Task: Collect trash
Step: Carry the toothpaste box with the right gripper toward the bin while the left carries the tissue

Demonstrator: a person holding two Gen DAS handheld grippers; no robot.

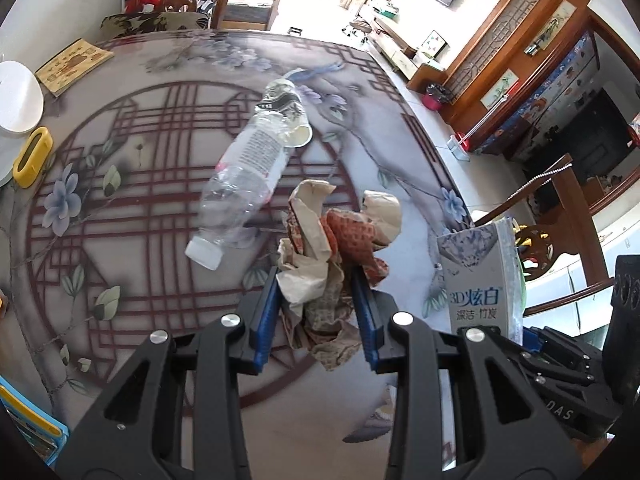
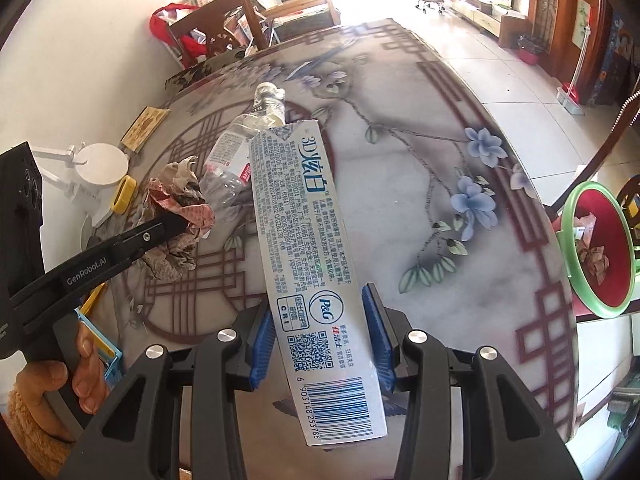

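Note:
My left gripper is shut on a crumpled brown paper wad, held just above the patterned table; it also shows in the right wrist view. My right gripper is shut on a long silver toothpaste box, which shows in the left wrist view at the right. An empty clear plastic bottle lies on the table beyond the wad, with a crushed paper cup and a second crushed bottle behind it.
A green-rimmed red bin holding some trash stands off the table's right edge. A yellow object, a white round stand and a brown card lie at the table's left. Wooden chairs stand around it.

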